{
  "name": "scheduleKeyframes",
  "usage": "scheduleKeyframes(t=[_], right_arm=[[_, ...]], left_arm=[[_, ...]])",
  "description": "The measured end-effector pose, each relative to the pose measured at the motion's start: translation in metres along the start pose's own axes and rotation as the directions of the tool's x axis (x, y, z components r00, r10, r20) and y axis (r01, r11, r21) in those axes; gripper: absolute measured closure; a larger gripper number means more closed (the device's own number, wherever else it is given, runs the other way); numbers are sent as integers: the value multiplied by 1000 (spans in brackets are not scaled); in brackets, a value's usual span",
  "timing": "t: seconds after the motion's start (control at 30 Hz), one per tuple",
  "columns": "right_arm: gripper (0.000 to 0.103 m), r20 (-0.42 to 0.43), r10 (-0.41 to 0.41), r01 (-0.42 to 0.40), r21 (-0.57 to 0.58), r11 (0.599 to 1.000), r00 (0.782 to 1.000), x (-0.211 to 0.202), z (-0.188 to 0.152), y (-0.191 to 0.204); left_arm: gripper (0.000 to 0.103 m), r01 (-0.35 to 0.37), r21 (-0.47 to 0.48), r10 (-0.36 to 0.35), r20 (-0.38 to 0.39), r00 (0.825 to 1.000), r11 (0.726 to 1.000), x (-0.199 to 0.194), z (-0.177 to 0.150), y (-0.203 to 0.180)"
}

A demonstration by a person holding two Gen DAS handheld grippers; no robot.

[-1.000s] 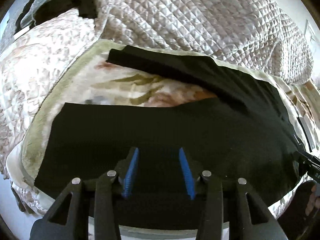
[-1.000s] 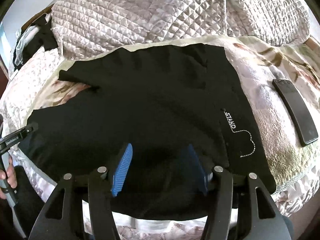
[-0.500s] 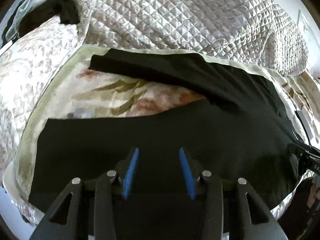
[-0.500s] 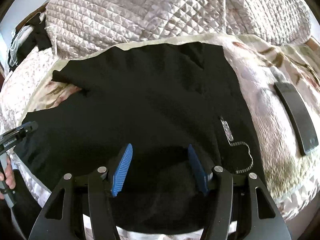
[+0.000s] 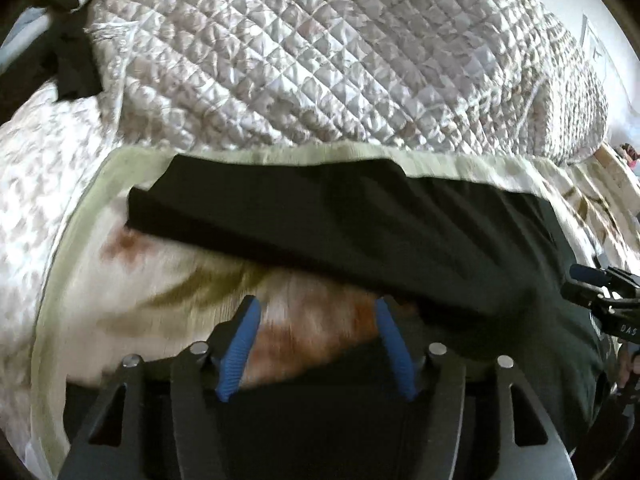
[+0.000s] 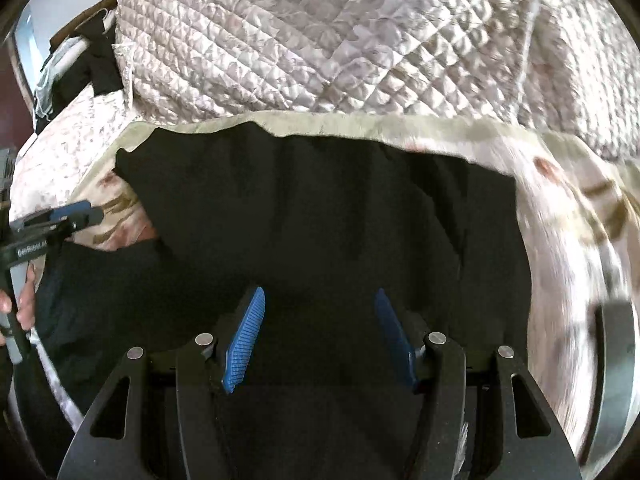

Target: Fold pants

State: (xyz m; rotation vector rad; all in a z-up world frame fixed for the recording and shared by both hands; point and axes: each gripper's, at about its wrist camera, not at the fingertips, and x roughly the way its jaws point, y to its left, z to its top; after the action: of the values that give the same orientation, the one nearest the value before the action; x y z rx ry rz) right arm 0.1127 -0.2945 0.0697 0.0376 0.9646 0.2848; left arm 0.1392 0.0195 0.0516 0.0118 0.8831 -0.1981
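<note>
While both views are smeared by motion blur, the black pants [image 5: 400, 240] can be made out spread across a floral fleece blanket [image 5: 132, 280] on the bed, with a quilted cover [image 5: 320, 60] bunched behind them. Seen from the left wrist, one leg is laid as a long dark band across the far side of the blanket, and a second dark stretch is seen directly beneath the gripper; bare blanket is exposed between the two.

The left gripper [image 5: 318, 344] is held over that gap, its jaws spread fairly wide after just having been opened further, and nothing is pinched between the blue pads [image 5: 240, 348]; only blanket and the edge of black cloth are seen through the opening. At the right edge of this view the other tool is glimpsed beside the waist end of the garment.

From the right wrist, the broad upper part of the pants [image 6: 320, 220] fills the middle of the picture. The right gripper [image 6: 320, 340] is poised above it with jaws likewise parted, and no fold of cloth is caught between them. A dark phone-like slab [image 6: 616, 360] is seen lying on the blanket at the far right, blurred. At the left edge, a hand [image 6: 24, 300] is seen wrapped round the handle of the left tool.
</note>
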Motion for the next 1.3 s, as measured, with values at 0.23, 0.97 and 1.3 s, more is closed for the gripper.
scheduleKeyframes(t=[0.23, 0.97, 1.3], right_arm=[[40, 22, 26, -24, -63, 998, 999, 44, 56, -16], [93, -55, 12, -24, -225, 974, 998, 128, 121, -23], [94, 140, 114, -83, -214, 973, 984, 3, 93, 10]], left_arm=[[31, 28, -4, -28, 3, 1000, 1000, 55, 57, 3], [100, -2, 156, 4, -12, 1000, 988, 147, 84, -44], [101, 35, 72, -46, 155, 987, 997, 28, 51, -24]])
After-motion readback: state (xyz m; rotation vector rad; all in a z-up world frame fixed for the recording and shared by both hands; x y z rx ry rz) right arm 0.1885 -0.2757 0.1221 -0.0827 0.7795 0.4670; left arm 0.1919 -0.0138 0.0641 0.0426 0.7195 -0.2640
